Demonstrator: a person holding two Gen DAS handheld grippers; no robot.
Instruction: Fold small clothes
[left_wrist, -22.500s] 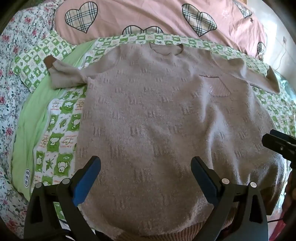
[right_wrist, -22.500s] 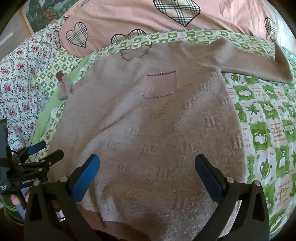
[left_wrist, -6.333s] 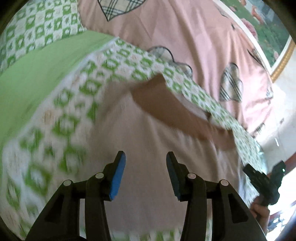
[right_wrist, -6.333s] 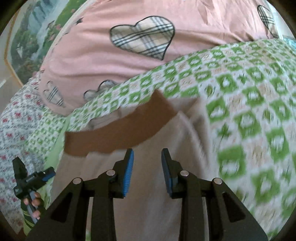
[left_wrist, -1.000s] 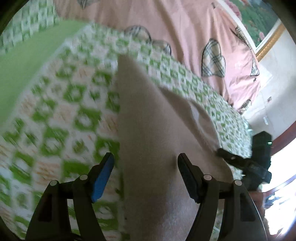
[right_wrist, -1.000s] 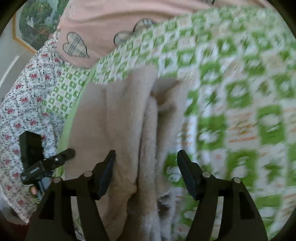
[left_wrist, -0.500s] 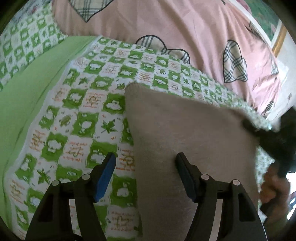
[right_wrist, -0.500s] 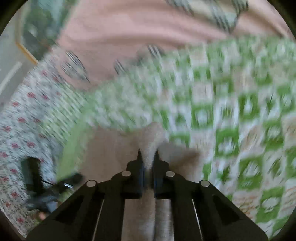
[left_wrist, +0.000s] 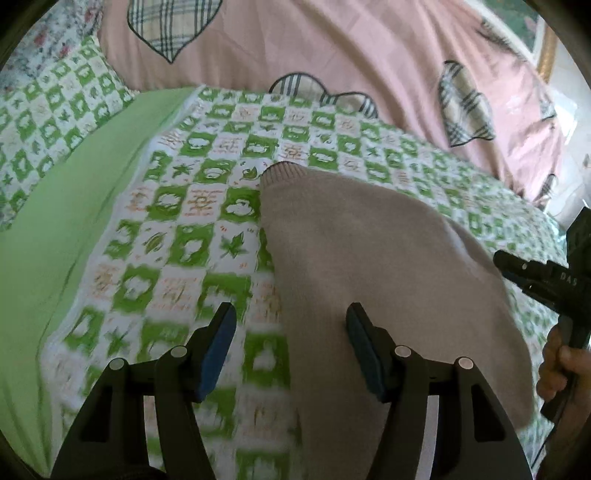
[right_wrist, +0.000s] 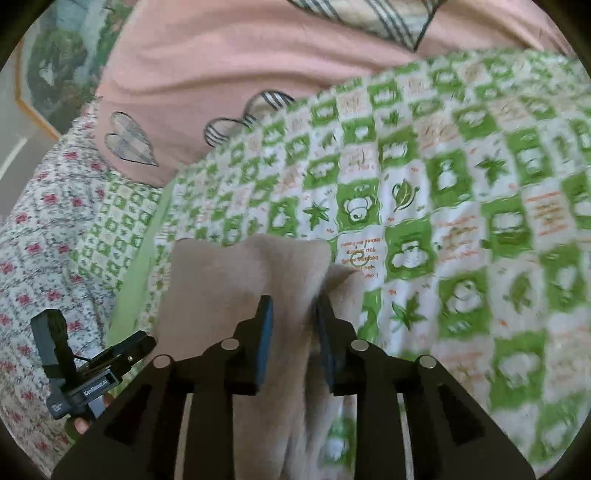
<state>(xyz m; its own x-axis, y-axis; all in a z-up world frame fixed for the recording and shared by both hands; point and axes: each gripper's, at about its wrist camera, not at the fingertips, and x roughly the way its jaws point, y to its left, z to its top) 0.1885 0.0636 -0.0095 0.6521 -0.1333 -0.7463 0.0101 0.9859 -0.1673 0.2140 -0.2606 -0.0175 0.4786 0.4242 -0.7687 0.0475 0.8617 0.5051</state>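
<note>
The taupe knitted sweater (left_wrist: 369, 266) lies folded into a narrow stack on the green-and-white checked quilt (left_wrist: 177, 221). My left gripper (left_wrist: 290, 347) is open over the stack's left edge, its right finger above the knit and its left finger above the quilt. In the right wrist view the sweater (right_wrist: 229, 280) bunches up between my right gripper's (right_wrist: 293, 325) fingers. The jaws stand a little apart with a ridge of knit between them. The right gripper (left_wrist: 535, 277) also shows at the right edge of the left wrist view. The left gripper (right_wrist: 110, 354) shows at lower left of the right wrist view.
A pink duvet with plaid hearts (left_wrist: 332, 59) lies beyond the quilt. A plain green sheet (left_wrist: 55, 229) borders the quilt's left side. A floral sheet (right_wrist: 44, 229) lies further left. A framed picture (right_wrist: 48, 66) hangs on the wall.
My right gripper's fingers, nearly closed on the sweater ridge half a second ago, now stand a little wider apart. My left gripper stays open and has shifted slightly left along the stack's edge.
</note>
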